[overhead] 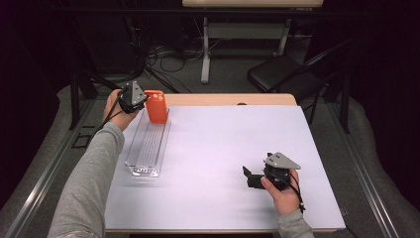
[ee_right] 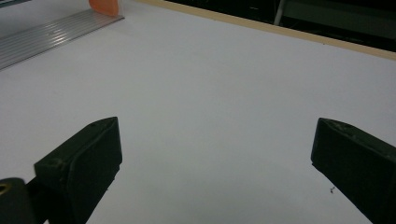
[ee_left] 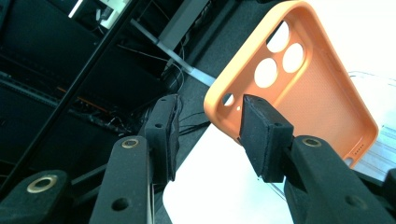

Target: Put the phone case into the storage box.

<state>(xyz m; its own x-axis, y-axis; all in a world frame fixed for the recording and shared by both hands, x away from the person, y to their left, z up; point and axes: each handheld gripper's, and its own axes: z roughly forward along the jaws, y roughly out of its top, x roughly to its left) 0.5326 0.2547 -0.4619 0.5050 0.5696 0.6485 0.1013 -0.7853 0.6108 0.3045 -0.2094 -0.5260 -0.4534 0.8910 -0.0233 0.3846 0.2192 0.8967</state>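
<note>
Left gripper (overhead: 141, 100) sits at the far left corner of the table (overhead: 223, 148), its jaws apart with a clear gap between the pads; the one orange phone case (ee_left: 299, 88) stands just beyond them, and whether a pad touches its edge cannot be told. In the left gripper view the case shows its hollow inner side, with three large round camera holes and one small hole at one end and a row of tiny port holes at the other.

From the high view the case (overhead: 156, 106) stands upright on end, long axis vertical, at the far end of the single clear ribbed tray (overhead: 147, 146). That tray lies along the left edge of the table, its long axis running from the near side toward the far side.

Right gripper (overhead: 250, 177) rests low near the near right part of the table, held in one hand (overhead: 282, 193), jaws spread wide and nothing between them; bare white tabletop lies ahead of it.
</note>
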